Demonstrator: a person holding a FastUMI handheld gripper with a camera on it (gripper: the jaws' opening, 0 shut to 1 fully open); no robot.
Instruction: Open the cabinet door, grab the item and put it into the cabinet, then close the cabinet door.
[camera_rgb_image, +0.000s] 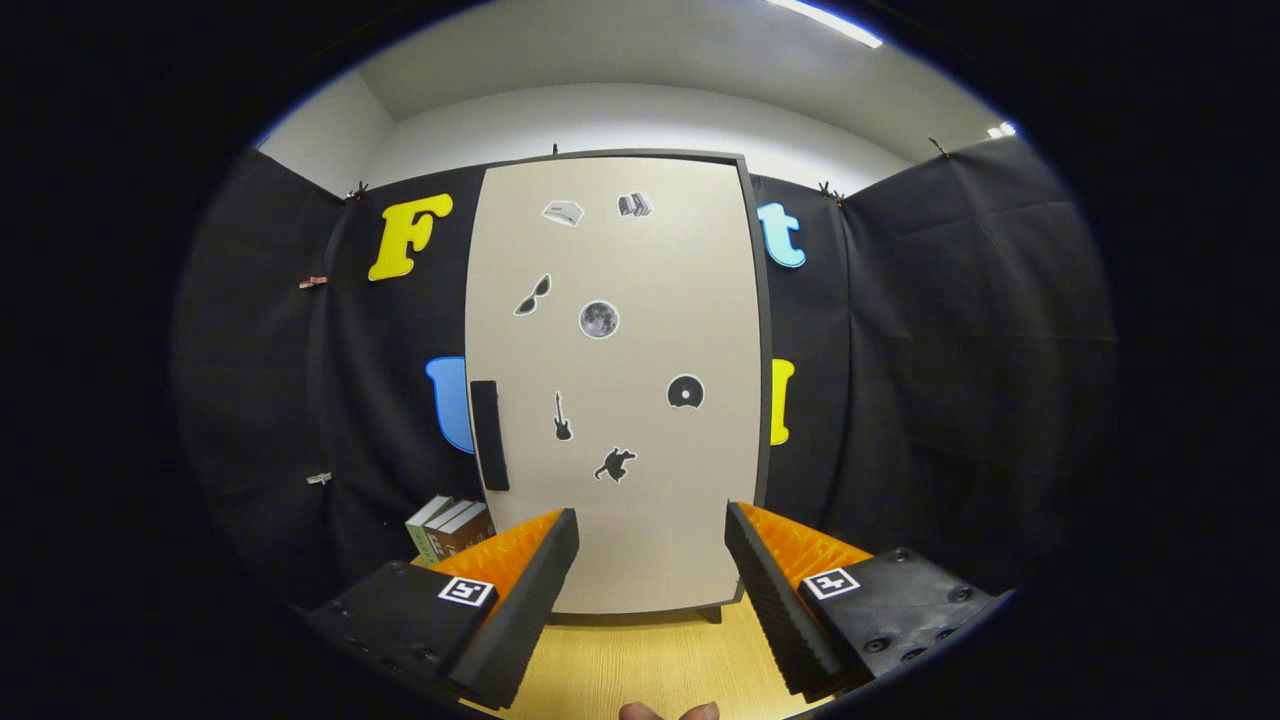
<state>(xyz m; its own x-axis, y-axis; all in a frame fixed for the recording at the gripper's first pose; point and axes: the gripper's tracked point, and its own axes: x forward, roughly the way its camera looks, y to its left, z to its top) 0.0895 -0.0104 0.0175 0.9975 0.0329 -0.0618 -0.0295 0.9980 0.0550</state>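
Claw camera faces cabinet door (615, 380) squarely

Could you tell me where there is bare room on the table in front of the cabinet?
Bare tabletop lies between the open hand-held gripper fingers, up to the closed cabinet. It is crowded left of the cabinet, where books stand.

The tool (650, 520) hangs with its fingers spread wide and empty over the wooden table (650, 660), facing the closed cabinet door (640, 400) with its dark handle (489, 434) and stickers, a few books (448, 527) standing just left of it.
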